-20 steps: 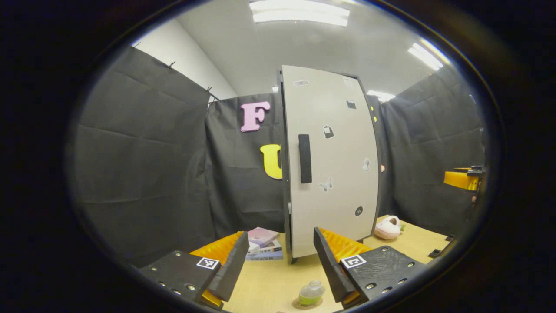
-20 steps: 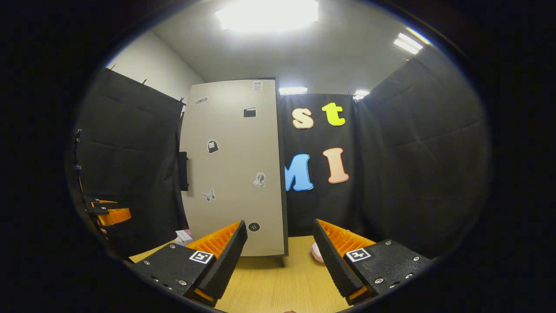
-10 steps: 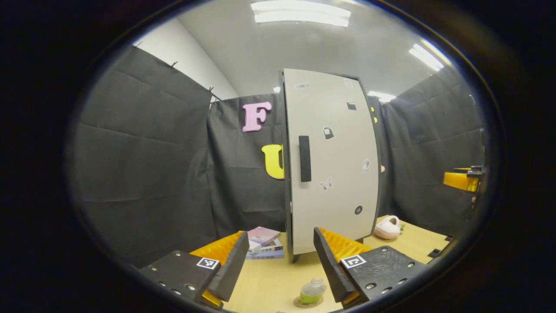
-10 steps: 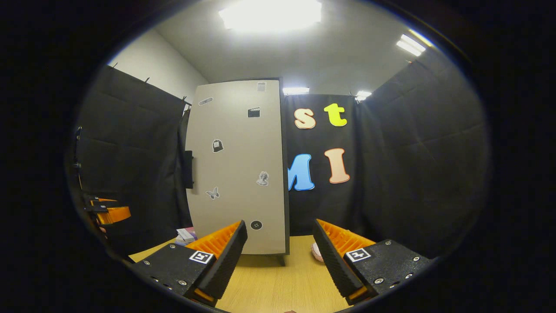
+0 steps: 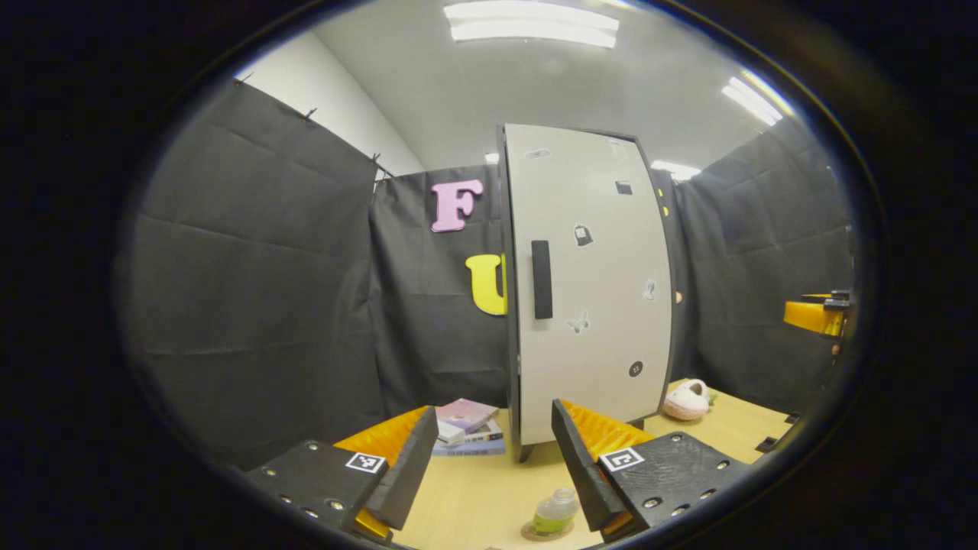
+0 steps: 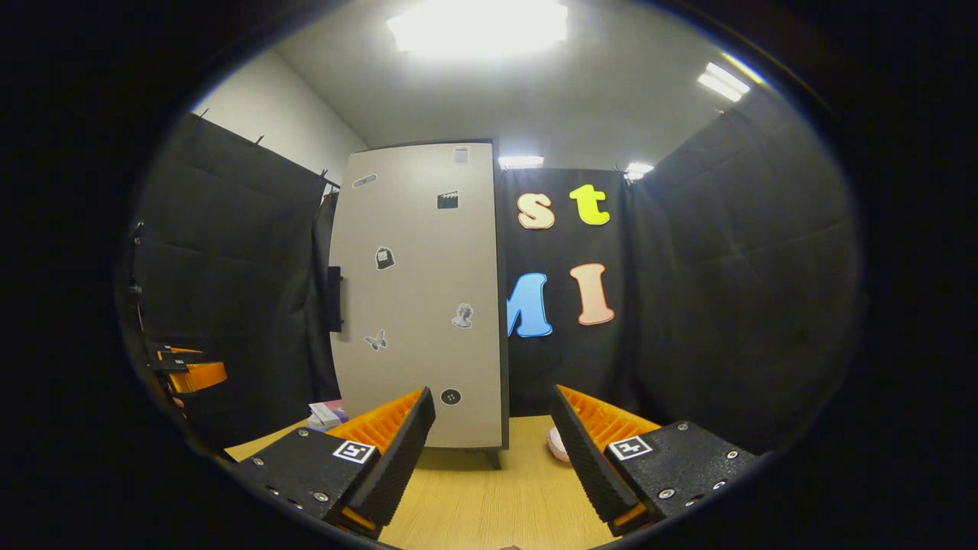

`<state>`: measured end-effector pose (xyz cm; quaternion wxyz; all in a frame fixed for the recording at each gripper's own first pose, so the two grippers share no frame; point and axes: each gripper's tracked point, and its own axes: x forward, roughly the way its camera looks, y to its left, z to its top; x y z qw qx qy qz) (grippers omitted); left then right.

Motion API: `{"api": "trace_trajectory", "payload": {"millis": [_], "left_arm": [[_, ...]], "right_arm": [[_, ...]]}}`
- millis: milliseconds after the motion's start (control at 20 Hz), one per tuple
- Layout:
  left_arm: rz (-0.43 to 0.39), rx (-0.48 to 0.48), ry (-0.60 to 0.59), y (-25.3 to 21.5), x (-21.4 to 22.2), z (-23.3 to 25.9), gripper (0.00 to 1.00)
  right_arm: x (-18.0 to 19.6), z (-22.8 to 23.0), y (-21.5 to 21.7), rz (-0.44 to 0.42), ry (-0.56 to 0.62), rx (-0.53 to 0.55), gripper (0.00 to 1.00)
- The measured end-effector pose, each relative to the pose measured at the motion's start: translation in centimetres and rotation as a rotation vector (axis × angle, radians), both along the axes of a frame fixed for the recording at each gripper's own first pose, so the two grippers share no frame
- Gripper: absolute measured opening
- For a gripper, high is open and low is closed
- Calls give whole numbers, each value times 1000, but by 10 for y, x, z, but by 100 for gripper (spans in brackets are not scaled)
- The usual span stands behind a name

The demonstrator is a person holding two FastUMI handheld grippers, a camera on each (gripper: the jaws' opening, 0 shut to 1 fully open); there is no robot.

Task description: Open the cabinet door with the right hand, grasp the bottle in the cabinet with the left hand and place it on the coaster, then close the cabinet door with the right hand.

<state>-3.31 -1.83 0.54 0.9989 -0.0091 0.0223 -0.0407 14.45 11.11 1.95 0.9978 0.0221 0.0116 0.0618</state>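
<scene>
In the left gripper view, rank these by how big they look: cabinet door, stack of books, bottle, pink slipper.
1. Cabinet door, by far the largest.
2. Stack of books.
3. Pink slipper and bottle look about alike; the bottle sits nearer the camera and is partly hidden by a gripper finger, so I won't rank them.

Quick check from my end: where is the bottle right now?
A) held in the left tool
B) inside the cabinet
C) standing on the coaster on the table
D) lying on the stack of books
C: in the left gripper view the bottle stands upright on the round coaster on the table, just ahead of the open left tool, with the cabinet door closed behind it.
</scene>
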Motion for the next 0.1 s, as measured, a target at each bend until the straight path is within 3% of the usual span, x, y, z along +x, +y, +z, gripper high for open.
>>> {"api": "trace_trajectory", "payload": {"millis": [100], "left_arm": [[-2,-1,0,0,0,0,89]], "right_arm": [[0,0,1,-2,-2,-4,95]]}}
